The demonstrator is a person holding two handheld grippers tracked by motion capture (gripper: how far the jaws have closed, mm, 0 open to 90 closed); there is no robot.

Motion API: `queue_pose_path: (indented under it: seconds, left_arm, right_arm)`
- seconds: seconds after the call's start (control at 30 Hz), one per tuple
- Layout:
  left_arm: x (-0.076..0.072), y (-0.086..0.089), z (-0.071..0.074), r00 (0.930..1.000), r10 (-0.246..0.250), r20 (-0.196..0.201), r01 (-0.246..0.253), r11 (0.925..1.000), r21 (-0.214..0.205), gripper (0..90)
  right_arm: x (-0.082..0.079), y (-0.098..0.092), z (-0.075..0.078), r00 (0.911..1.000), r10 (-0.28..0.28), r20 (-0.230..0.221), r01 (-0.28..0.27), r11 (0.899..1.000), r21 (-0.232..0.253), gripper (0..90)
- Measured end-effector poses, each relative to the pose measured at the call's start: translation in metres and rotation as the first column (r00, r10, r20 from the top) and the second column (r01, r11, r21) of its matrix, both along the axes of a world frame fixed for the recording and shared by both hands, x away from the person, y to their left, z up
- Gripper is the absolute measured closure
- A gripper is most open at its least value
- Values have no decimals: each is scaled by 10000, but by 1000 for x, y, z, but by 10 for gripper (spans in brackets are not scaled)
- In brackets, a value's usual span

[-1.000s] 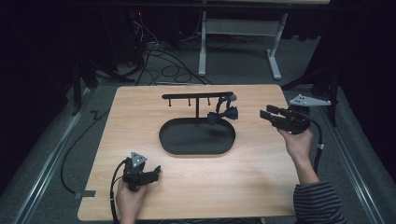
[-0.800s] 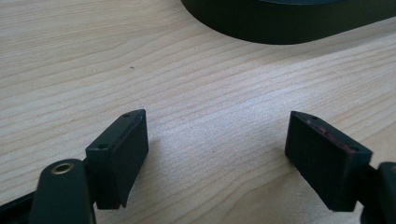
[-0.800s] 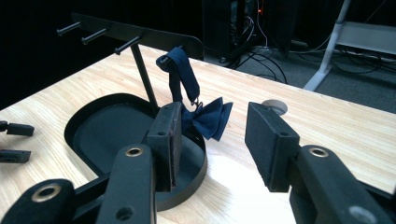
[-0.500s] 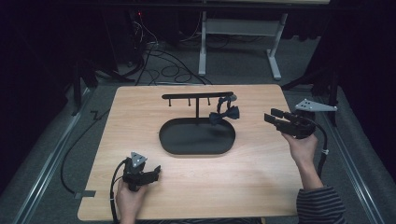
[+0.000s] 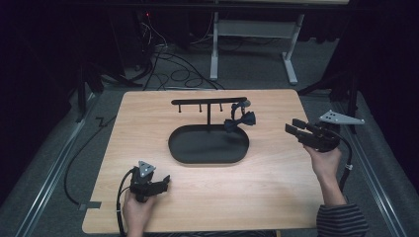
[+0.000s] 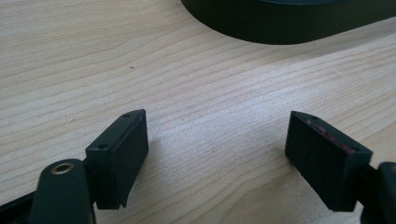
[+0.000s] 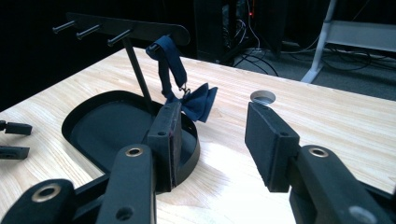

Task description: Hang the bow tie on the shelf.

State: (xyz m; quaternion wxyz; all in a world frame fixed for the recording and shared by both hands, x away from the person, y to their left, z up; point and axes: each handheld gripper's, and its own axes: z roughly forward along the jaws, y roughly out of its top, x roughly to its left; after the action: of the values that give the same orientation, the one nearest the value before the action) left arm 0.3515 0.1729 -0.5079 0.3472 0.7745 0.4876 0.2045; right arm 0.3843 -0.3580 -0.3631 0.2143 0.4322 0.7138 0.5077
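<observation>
A black stand with a peg bar [image 5: 208, 101] rises from an oval black tray [image 5: 207, 145] at mid-table. A navy bow tie [image 5: 240, 120] hangs by its strap from the bar's right end. The right gripper view shows the bow tie [image 7: 196, 101] dangling over the tray's rim [image 7: 191, 154]. My right gripper [image 5: 292, 127] hovers open at the table's right edge, pointing at the bow tie, its jaws [image 7: 212, 126] apart and holding nothing. My left gripper [image 5: 165, 181] rests at the front left, open [image 6: 217, 140] over bare wood, the tray wall [image 6: 280, 23] ahead.
The wooden table [image 5: 276, 187] has a round cable hole [image 7: 263, 97] at its back right. Behind it on the floor stand a white desk frame [image 5: 252, 29] and loose cables [image 5: 168, 64]. Dark surroundings lie on both sides.
My right gripper has drawn back a little to the right and toward the person, away from the bow tie. The left gripper has stayed put.
</observation>
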Motion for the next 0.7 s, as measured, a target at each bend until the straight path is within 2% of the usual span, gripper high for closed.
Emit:
queue_pose_path:
  seconds: [0.7]
  left_arm:
    - [0, 0, 0, 10000, 0, -1, 0, 10000, 1, 217]
  right_arm:
    - [-12, -5, -20, 9997, 40, -229, -34, 9996, 286, 576]
